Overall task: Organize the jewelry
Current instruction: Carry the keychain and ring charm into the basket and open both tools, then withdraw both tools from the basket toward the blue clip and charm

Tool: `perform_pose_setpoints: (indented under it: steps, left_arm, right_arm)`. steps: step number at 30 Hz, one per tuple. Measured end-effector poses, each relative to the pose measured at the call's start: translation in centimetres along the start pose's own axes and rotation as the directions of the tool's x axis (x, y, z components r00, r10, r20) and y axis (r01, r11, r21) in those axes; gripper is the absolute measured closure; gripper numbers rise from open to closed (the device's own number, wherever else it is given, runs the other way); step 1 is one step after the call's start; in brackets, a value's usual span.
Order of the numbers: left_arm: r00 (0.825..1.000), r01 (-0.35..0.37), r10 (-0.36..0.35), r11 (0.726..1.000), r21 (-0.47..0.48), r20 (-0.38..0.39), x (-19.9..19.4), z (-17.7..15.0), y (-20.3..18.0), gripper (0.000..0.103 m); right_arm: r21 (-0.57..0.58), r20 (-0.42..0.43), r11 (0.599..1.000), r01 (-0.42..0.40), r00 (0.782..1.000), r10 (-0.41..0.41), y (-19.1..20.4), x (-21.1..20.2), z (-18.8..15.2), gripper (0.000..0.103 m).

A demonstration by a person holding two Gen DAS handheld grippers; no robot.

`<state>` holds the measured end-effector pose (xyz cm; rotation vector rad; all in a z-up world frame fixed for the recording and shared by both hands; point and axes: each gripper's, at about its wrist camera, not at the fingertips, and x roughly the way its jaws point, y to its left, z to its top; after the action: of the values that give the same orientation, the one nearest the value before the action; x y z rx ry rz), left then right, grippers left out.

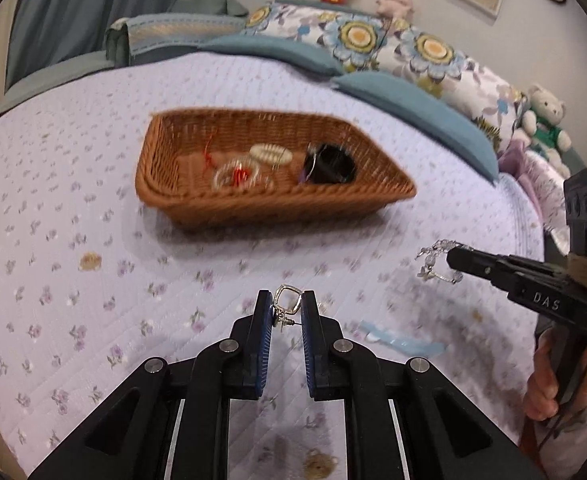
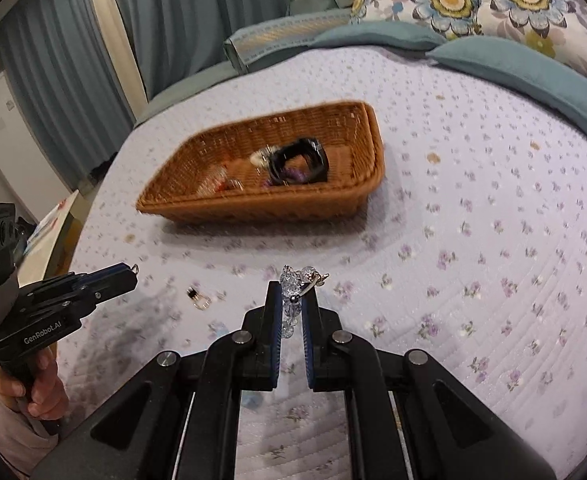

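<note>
A brown wicker basket (image 1: 173,168) sits on the floral bedspread and holds a black band (image 1: 329,164), a cream hair clip (image 1: 270,154) and a clear bracelet with red beads (image 1: 235,174). It also shows in the right wrist view (image 2: 229,208). My left gripper (image 1: 287,306) is shut on a silver square earring (image 1: 287,300), held above the bedspread in front of the basket. My right gripper (image 2: 297,300) is shut on a clear crystal bead bracelet (image 2: 293,280). That bracelet also shows in the left wrist view (image 1: 437,264), to the right of my left gripper.
A second small earring (image 2: 199,300) lies on the bedspread between the two grippers. A light blue strip (image 1: 397,342) lies on the bedspread near my left gripper. Blue and floral pillows (image 1: 413,52) and a teddy bear (image 1: 545,116) line the far side of the bed.
</note>
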<state>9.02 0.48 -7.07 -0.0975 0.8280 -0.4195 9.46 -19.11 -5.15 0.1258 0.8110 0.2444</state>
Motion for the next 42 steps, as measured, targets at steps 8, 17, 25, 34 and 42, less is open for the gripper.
perform_pose_setpoints:
  steps: [8,17,25,34,42]
  left_arm:
    - [0.998,0.009,-0.009,1.000,-0.003,0.068,-1.4,5.8,0.5,0.089]
    - [0.999,0.002,-0.001,0.999,-0.043,0.034,5.6,12.9,5.1,0.089]
    - [1.000,-0.002,0.001,0.999,-0.046,-0.019,10.9,14.1,6.9,0.089]
    - [0.998,0.020,-0.024,0.997,-0.070,-0.057,12.0,13.7,7.5,0.078]
    - [0.999,0.047,-0.047,0.998,-0.038,-0.006,8.4,13.1,5.9,0.058]
  right_arm:
    - [-0.035,0.080,0.996,-0.086,0.993,0.089,2.5,0.0,6.8,0.093]
    - [-0.051,0.019,0.990,-0.132,0.991,0.133,4.8,9.6,14.6,0.093]
    - [0.019,-0.141,0.992,-0.127,0.982,0.128,4.8,19.0,16.3,0.093]
    - [0.105,-0.161,0.983,-0.153,0.973,0.168,3.1,20.2,15.9,0.088]
    - [0.056,-0.110,0.986,-0.159,0.980,0.165,3.2,13.8,14.6,0.082]
